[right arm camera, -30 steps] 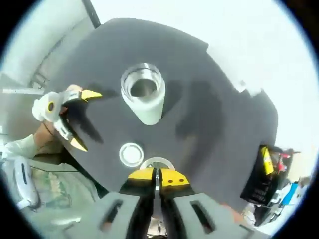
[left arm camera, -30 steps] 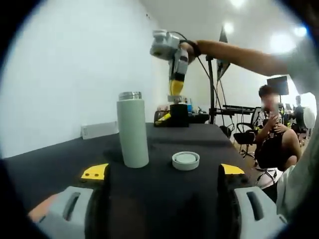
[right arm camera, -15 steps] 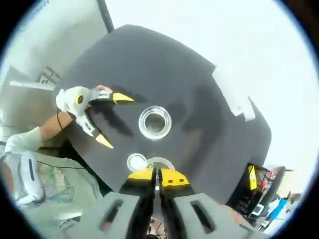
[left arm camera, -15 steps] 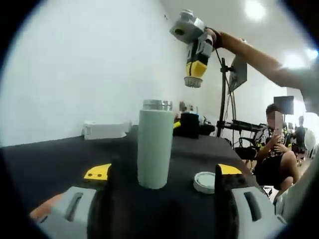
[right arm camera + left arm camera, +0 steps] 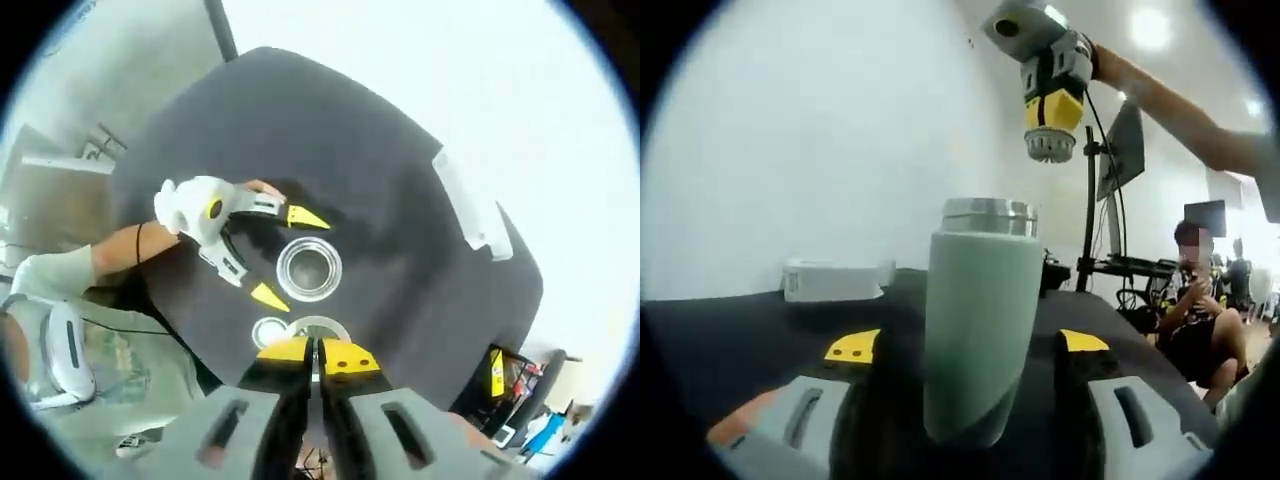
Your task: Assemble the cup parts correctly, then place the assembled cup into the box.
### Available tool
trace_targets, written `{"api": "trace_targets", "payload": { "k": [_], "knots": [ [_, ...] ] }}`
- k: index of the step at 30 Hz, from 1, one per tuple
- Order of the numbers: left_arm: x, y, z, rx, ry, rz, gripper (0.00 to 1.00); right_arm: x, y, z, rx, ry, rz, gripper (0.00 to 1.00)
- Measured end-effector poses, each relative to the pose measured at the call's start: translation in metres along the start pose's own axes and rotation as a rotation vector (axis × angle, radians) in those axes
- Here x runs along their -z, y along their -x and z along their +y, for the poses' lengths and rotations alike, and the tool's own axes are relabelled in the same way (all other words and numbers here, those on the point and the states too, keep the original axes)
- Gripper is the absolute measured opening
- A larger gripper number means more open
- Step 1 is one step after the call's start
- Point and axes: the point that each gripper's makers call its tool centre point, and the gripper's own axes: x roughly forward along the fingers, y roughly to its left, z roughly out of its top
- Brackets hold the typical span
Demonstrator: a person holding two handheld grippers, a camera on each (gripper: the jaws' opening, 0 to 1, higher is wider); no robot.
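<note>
1. We see the cup (image 5: pixel 980 330) standing upright on the dark table (image 5: pixel 730 340), right between the wide-open jaws of our left gripper (image 5: pixel 965 350); the yellow tips flank it on either side, and we cannot tell whether either one touches its wall.

2. From the right gripper view we look almost straight down: the cup (image 5: pixel 308 268) shows its open steel mouth, with the left gripper (image 5: pixel 285 255) spread around it.

3. Our right gripper (image 5: pixel 315 355) is closed on a small white ribbed part (image 5: pixel 316 327), which we take to be an insert or strainer. In the left gripper view this gripper (image 5: pixel 1050 120) hangs high above the cup, a little to the right of its mouth, with the part (image 5: pixel 1050 148) at its tips.

4. A round white lid (image 5: pixel 268 331) lies flat on the table just beside the cup, on the near side.

5. A white box (image 5: pixel 835 280) sits at the far left edge of the table, well apart from the cup.

6. We judge the cup body to be stiff, with a smooth matte wall that could slip; being tall and empty, it may tip if pushed near the top. We would grip it at mid-height, squarely across the wall.

7. The part in our right gripper looks light and rigid; it needs to come down level and centred on the steel rim, or it may catch on the edge.

8. The lid is thin and low, so we would take it by its rim.
</note>
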Motion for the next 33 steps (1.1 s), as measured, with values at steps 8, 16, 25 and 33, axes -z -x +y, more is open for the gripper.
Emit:
{"api": "trace_targets", "payload": {
  "k": [8, 16, 25, 33],
  "knots": [
    [0.005, -0.007, -0.003, 0.010, -0.036, -0.002, 0.46, -0.008, -0.011, 0.001, -0.012, 0.025, 0.009, 0.01],
    [0.003, -0.008, -0.003, 0.024, -0.067, -0.015, 0.40, -0.023, -0.021, 0.006, -0.025, 0.050, 0.001, 0.01],
    [0.003, -0.005, -0.002, 0.023, -0.066, -0.005, 0.40, -0.036, -0.041, 0.010, 0.002, 0.095, 0.041, 0.01],
    [0.003, -0.005, -0.002, 0.022, -0.066, -0.004, 0.40, -0.032, -0.058, 0.015, 0.009, 0.111, 0.084, 0.01]
  ]
}}
